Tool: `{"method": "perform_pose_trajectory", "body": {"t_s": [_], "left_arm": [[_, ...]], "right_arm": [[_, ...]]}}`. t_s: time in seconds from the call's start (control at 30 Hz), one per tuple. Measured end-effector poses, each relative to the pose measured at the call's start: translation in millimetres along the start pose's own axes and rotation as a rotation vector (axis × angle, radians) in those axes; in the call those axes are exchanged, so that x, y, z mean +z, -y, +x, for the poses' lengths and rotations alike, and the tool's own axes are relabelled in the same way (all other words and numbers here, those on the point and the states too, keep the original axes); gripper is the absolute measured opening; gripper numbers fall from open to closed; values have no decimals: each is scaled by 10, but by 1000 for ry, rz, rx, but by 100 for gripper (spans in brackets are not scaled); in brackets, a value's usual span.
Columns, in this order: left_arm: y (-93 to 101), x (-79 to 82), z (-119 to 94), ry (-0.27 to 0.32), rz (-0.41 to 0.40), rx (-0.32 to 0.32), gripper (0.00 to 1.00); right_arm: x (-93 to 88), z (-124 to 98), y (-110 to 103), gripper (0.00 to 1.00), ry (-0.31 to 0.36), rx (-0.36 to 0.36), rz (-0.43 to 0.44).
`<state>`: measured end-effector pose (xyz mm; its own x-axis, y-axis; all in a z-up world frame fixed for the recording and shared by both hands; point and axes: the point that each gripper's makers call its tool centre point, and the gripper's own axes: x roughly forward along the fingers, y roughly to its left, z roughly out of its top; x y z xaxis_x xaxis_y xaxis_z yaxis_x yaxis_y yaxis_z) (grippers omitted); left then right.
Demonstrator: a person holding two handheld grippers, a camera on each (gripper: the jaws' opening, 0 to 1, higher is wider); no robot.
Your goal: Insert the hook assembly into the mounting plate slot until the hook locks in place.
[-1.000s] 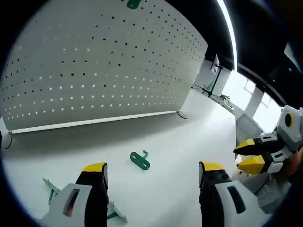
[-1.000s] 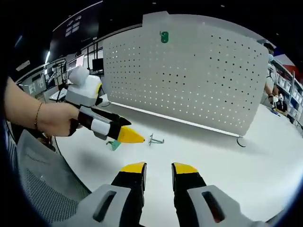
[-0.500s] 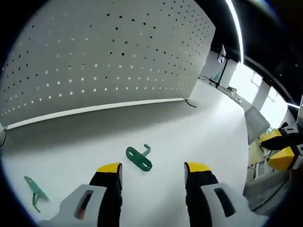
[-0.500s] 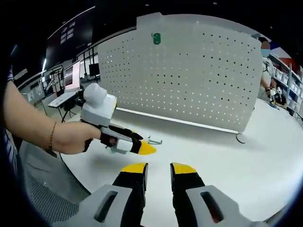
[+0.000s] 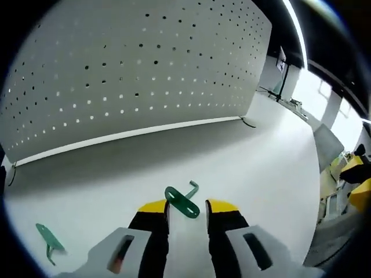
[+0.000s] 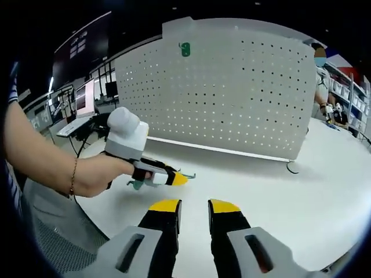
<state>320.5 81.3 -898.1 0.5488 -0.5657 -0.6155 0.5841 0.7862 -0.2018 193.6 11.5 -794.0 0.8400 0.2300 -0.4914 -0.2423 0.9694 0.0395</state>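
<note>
Green hook (image 5: 182, 201) between left hand-held gripper (image 5: 186, 206) tips, open white table (image 5: 255, 156) beyond

Left gripper view: the green hook (image 5: 183, 201) sits between the left gripper (image 5: 185, 207) tips, and its lower end is close against them; contact can't be told. Second green hook (image 5: 48, 240) at lower left is too small for its shape to read. Yellow tips at the right edge are cut off.

Right gripper view: left gripper's tips cover most of the green hook (image 6: 188, 175). Small green piece (image 6: 185, 49) on the pegboard (image 6: 232, 98) too small to identify.
</note>
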Motion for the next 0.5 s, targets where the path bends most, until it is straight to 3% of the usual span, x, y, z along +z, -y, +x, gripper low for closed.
{"method": "perform_pose_trajectory", "body": {"t_s": [0.13,0.5], "left_arm": [[-23,-21,-3,-5,-20,17,14],[-142,43,-8,9,46,51,4]], "right_arm": [[-9,7,5,16,-6,-5,-1],[-9,11,34,16,-5,-13,12]]}}
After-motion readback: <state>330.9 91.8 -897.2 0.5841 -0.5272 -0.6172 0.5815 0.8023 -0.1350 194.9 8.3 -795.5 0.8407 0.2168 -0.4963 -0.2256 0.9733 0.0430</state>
